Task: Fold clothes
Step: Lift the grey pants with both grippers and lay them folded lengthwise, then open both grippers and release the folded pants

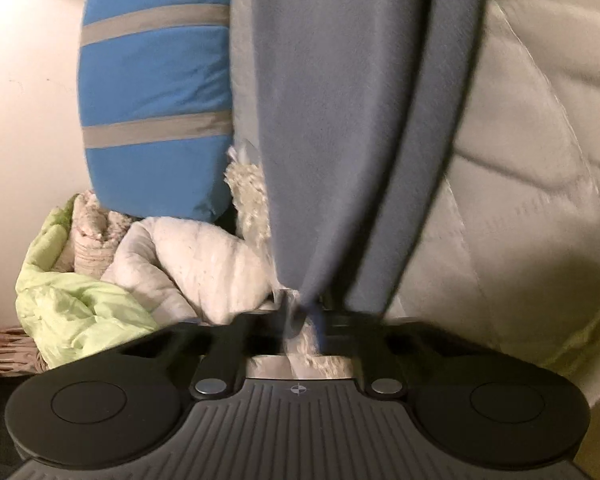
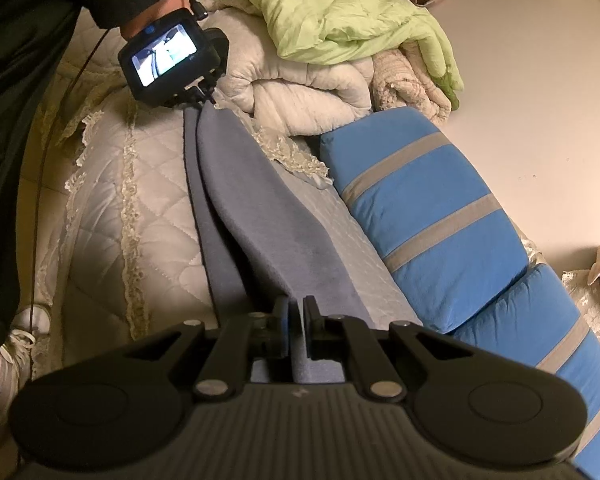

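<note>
Grey garment (image 2: 260,216) btwn both hand-held grippers (image 2: 298,320)

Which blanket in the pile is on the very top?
The light green quilt is on top. It drapes over the puffy white comforter, and the cream knitted blanket is tucked beside and under them.

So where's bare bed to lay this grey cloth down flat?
The quilted bedspread between the grey cloth and the bed's lace edge is bare. The far side is crowded: blue pillows close alongside the cloth, and a heap of white duvet and green quilt beyond the left gripper.
</note>
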{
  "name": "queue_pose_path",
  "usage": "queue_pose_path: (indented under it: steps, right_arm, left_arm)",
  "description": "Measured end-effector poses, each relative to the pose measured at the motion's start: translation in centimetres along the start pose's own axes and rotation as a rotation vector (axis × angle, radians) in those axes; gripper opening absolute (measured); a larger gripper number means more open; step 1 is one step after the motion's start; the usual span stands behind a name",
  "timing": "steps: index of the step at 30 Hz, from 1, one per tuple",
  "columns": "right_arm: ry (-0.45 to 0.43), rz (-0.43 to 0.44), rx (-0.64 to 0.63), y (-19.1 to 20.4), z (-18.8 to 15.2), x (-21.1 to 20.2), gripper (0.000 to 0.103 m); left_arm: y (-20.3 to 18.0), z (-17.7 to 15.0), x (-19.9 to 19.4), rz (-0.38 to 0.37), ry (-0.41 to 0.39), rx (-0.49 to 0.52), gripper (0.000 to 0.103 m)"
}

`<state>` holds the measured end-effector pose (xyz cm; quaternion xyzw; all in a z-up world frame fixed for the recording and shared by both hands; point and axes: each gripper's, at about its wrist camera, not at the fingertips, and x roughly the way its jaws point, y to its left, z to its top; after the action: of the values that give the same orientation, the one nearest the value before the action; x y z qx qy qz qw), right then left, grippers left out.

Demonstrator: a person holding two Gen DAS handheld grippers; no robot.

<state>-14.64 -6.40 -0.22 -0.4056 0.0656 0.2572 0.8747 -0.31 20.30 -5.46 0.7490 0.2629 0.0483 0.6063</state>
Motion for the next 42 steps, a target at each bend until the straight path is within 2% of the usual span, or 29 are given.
queue_pose_path:
  steps: [3,8,14,16,18,19,20,21,22,23,24,25,28,31,37,42]
  right_arm:
    - [-0.003,0.011,0.004,-0.1,0.0,-0.2,0.025]
    - [-0.004,0.073,-0.009,0.3,0.2,-0.5,0.017]
    - [0.028,0.123,-0.040,1.2,-0.3,-0.1,0.017]
    - [0.042,0.130,-0.045,1.4,-0.4,0.0,0.020]
    - [0.059,0.142,-0.050,1.6,-0.4,0.2,0.028]
    - [0.067,0.149,-0.052,1.7,-0.5,0.3,0.037]
    - [0.078,0.153,-0.052,1.7,-0.5,0.4,0.042]
    - [0.081,0.152,-0.049,1.7,-0.4,0.3,0.051]
    - [0.078,0.151,-0.044,1.6,-0.4,0.1,0.068]
    - [0.075,0.149,-0.039,1.4,-0.3,-0.1,0.078]
    - [0.072,0.152,-0.021,1.1,-0.3,-0.4,0.088]
    - [0.068,0.158,0.006,0.7,-0.2,-0.7,0.091]
    - [0.087,0.144,0.139,-0.9,-0.5,-1.7,0.103]
    - [0.130,0.091,0.261,-2.2,-1.5,-2.3,0.103]
    - [0.221,-0.049,0.437,-4.7,-4.7,-3.6,0.103]
    - [0.273,-0.175,0.607,-8.0,-7.7,-4.1,0.103]
  left_arm:
    - [-0.3,-0.8,-0.6,-0.012,0.000,0.009,0.002]
    - [-0.2,-1.4,-0.6,-0.025,0.018,0.016,0.002]
    - [-0.2,-1.5,-0.6,-0.037,0.025,0.014,0.003]
    - [-0.3,-1.6,-0.4,-0.056,0.043,0.015,0.005]
    - [-0.2,-2.0,-0.3,-0.082,0.075,0.007,0.005]
    - [-0.1,-2.3,-0.4,-0.090,0.085,0.003,0.006]
    - [0.2,-2.6,-0.4,-0.097,0.100,0.000,0.007]
    - [0.4,-2.9,-0.5,-0.098,0.111,-0.001,0.011]
    - [0.7,-3.3,-0.7,-0.098,0.121,-0.002,0.022]
    - [1.1,-3.6,-1.2,-0.085,0.109,-0.002,0.032]
    - [1.5,-3.8,-1.8,-0.070,0.094,-0.002,0.051]
    - [2.1,-3.9,-2.6,-0.062,0.071,-0.014,0.064]
    - [4.7,-3.0,-5.1,-0.092,-0.002,-0.105,0.080]
    - [7.3,-1.2,-7.3,-0.138,-0.074,-0.201,0.086]
    - [11.8,5.5,-11.1,-0.227,-0.274,-0.420,0.087]
    - [14.9,12.9,-13.8,-0.392,-0.487,-0.602,0.087]
